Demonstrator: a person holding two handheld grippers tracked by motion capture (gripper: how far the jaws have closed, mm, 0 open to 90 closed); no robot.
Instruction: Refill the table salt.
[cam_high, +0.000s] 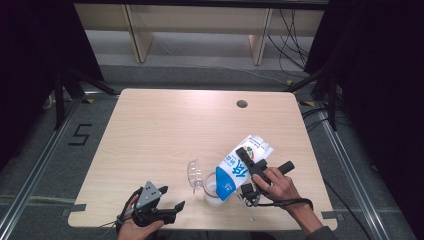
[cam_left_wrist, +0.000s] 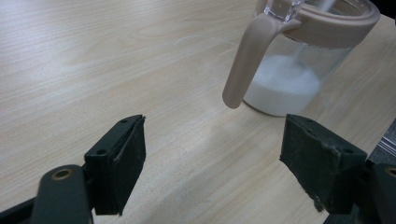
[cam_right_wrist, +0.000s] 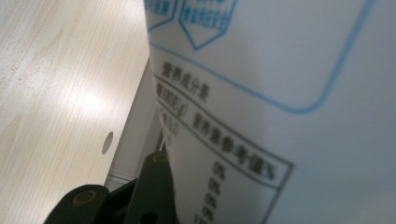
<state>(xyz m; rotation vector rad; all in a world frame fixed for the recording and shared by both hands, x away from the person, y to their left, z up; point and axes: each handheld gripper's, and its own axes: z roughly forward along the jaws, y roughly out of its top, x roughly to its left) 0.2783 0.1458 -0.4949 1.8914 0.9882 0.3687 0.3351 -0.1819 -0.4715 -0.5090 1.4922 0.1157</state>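
Observation:
A white and blue carton (cam_high: 240, 167) is tilted steeply, its low end over the mouth of a glass jug (cam_high: 212, 192) near the table's front edge. My right gripper (cam_high: 246, 159) is shut on the carton's upper side. In the right gripper view the printed carton wall (cam_right_wrist: 280, 93) lies against one of the fingers (cam_right_wrist: 154, 186). The jug (cam_left_wrist: 299, 70) has a beige rim and handle (cam_left_wrist: 243, 60) and holds some white liquid (cam_left_wrist: 282, 86). My left gripper (cam_high: 172, 196) rests low at the front left, left of the jug. It (cam_left_wrist: 212, 149) stands open with nothing between its pads.
A clear plastic piece (cam_high: 194, 172) stands just left of the jug. The wooden table (cam_high: 165, 125) has a round cable hole (cam_high: 242, 104) at its far right. Wooden furniture legs and cables lie on the floor beyond the table.

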